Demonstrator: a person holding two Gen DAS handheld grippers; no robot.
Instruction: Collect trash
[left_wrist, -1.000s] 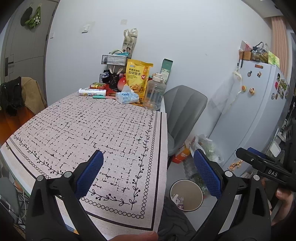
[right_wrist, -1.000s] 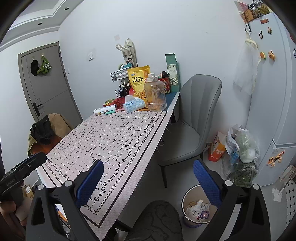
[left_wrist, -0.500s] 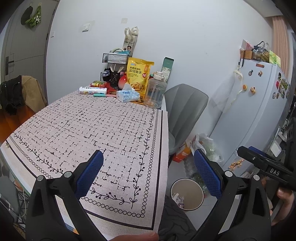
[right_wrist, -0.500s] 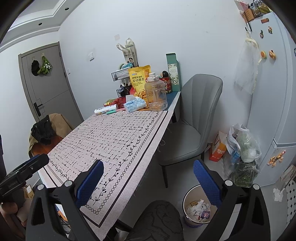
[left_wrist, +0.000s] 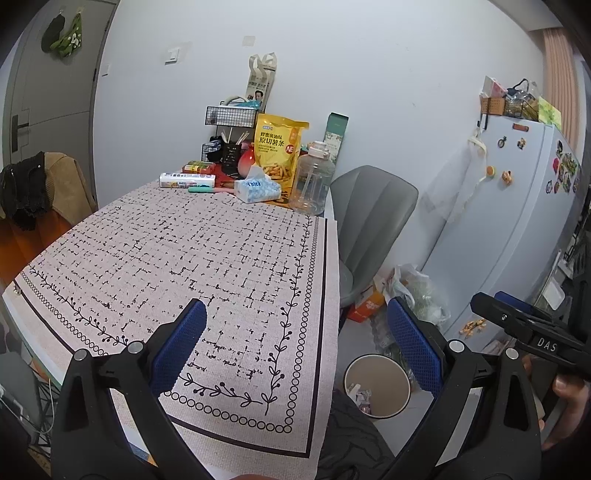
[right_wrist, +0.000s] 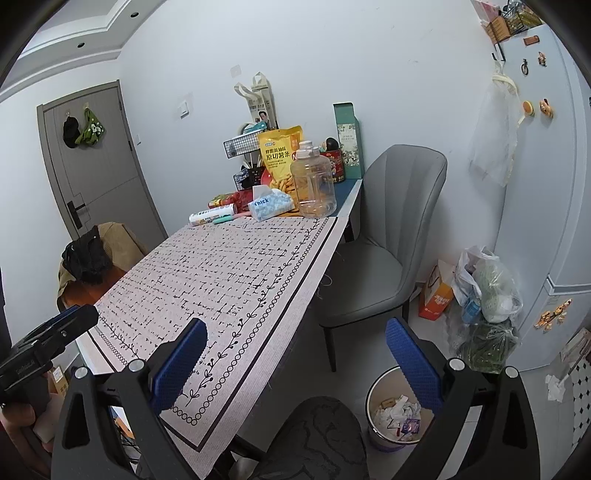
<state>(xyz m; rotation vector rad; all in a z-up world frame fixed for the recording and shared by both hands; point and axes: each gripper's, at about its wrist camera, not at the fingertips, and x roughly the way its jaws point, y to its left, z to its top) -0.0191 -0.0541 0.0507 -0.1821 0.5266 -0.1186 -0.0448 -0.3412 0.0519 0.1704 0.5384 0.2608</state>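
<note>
Jaws spread wide on left gripper (left_wrist: 295, 347) and right gripper (right_wrist: 295, 350), nothing between blue pads. Round beige waste bin (right_wrist: 373, 397) holding crumpled paper trash (right_wrist: 400, 415) sits on floor at 5 o'clock of patterned pink tablecloth (left_wrist: 192, 258).

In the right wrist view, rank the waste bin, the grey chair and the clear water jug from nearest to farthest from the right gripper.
From the right gripper, jaws open:
1. Waste bin: on the floor just below the right-hand jaw, holding crumpled scraps.
2. Grey chair: to the right of the table, further back.
3. Clear water jug: at the far end of the table, near the wall.
</note>
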